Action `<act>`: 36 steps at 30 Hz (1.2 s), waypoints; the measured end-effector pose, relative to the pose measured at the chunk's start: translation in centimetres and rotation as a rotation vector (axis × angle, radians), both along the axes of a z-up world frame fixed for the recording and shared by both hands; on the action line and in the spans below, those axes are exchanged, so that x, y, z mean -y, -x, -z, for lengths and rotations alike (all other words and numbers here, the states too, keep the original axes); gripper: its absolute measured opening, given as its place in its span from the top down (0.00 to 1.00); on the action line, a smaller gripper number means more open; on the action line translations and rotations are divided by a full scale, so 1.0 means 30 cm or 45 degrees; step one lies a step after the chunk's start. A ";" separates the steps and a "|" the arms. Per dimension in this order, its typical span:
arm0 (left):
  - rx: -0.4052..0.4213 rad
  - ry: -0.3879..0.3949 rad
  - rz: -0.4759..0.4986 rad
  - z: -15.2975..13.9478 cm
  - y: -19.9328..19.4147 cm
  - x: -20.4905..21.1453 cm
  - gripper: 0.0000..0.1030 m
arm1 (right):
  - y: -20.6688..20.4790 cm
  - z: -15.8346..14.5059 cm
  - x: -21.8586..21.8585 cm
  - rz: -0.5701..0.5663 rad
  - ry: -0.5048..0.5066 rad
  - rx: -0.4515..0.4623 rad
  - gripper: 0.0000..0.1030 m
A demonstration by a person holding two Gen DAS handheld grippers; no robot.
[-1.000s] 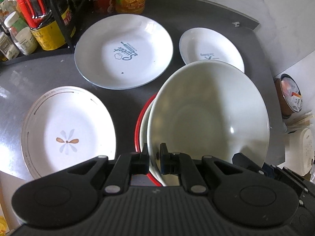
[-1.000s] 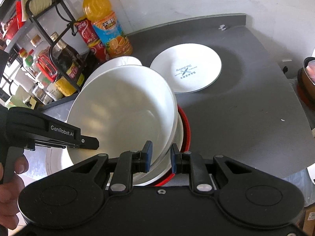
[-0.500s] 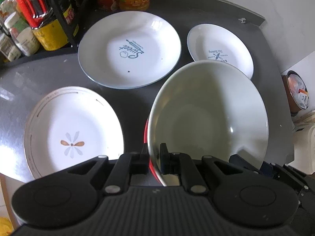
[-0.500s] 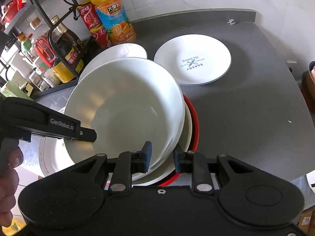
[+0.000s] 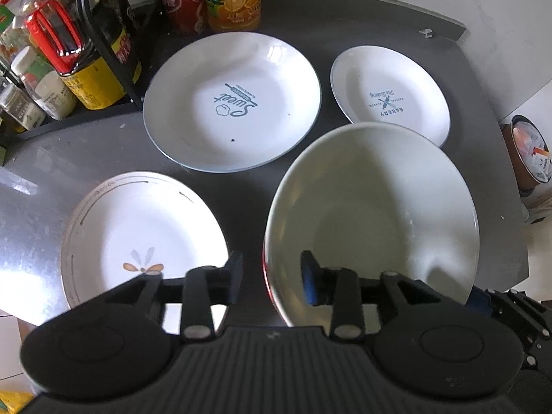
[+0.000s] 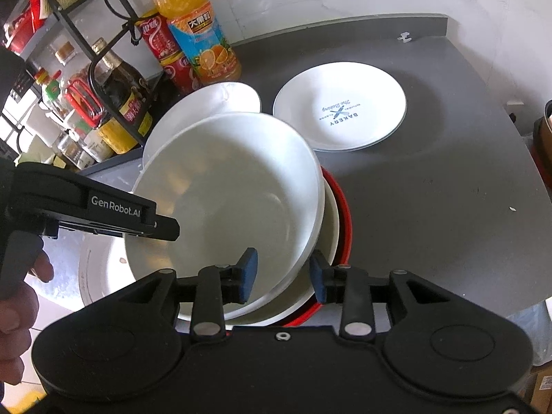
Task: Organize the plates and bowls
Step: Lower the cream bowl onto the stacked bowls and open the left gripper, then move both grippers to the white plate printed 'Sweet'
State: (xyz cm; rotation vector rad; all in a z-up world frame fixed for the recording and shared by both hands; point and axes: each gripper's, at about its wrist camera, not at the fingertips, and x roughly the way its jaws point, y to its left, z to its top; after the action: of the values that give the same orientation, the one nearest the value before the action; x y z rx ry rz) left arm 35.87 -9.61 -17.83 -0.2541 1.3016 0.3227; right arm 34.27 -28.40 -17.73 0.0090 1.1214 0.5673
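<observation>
I've just been opening both sets of jaws: the left gripper (image 5: 270, 277) and right gripper (image 6: 283, 277) now straddle the white bowl's (image 6: 224, 200) rim, released. It sits nested in the red-rimmed stack (image 6: 341, 227) near the table's (image 6: 448, 207) front edge, seemingly settled. I'd lift both steeply down-tilted grippers straight up, clearing the rim.

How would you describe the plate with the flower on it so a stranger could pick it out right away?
On the grey counter lie three white plates. The flower plate is the near one on the left, beside the stacked white bowl. Only it carries an orange and grey petal motif and a thin broken rim line; the others bear blue lettering.
</observation>
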 end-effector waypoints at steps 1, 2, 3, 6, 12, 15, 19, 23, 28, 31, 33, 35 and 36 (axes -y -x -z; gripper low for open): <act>0.006 -0.003 0.004 -0.006 0.000 0.001 0.59 | -0.001 -0.004 0.002 0.002 -0.004 0.003 0.56; 0.013 -0.005 0.008 -0.013 -0.001 0.003 0.58 | 0.000 -0.010 0.004 0.006 -0.002 0.011 0.52; 0.018 -0.007 0.011 -0.018 -0.001 0.006 0.57 | 0.000 -0.014 0.005 0.014 0.012 0.021 0.48; 0.028 -0.003 0.012 -0.033 -0.004 0.013 0.51 | -0.001 -0.027 0.019 0.016 -0.008 0.035 0.47; 0.048 -0.006 0.048 -0.048 -0.016 0.025 0.47 | -0.022 -0.036 0.041 0.069 -0.021 0.039 0.48; 0.064 0.003 0.065 -0.059 -0.024 0.017 0.47 | -0.035 -0.041 0.049 0.117 -0.021 0.042 0.47; 0.093 0.009 0.102 -0.076 -0.037 -0.003 0.46 | -0.047 -0.054 0.053 0.183 -0.033 0.054 0.47; 0.125 0.022 0.153 -0.096 -0.053 -0.037 0.46 | -0.049 -0.072 0.052 0.269 -0.051 0.070 0.46; 0.151 0.036 0.195 -0.110 -0.064 -0.091 0.46 | -0.043 -0.088 0.051 0.371 -0.074 0.067 0.42; 0.162 0.049 0.203 -0.114 -0.067 -0.129 0.46 | -0.040 -0.105 0.031 0.417 -0.086 0.084 0.39; 0.166 0.050 0.214 -0.115 -0.068 -0.153 0.46 | -0.040 -0.115 0.016 0.442 -0.100 0.092 0.35; 0.168 0.048 0.230 -0.115 -0.073 -0.171 0.46 | -0.043 -0.121 -0.001 0.457 -0.115 0.093 0.34; 0.170 0.047 0.235 -0.116 -0.076 -0.183 0.46 | -0.045 -0.123 -0.010 0.461 -0.117 0.093 0.34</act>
State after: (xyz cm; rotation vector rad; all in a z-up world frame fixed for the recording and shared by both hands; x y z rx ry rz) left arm 38.14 -4.11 -14.34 -0.1820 1.1899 0.1229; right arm 35.63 -28.08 -14.04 0.2642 0.9920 0.2915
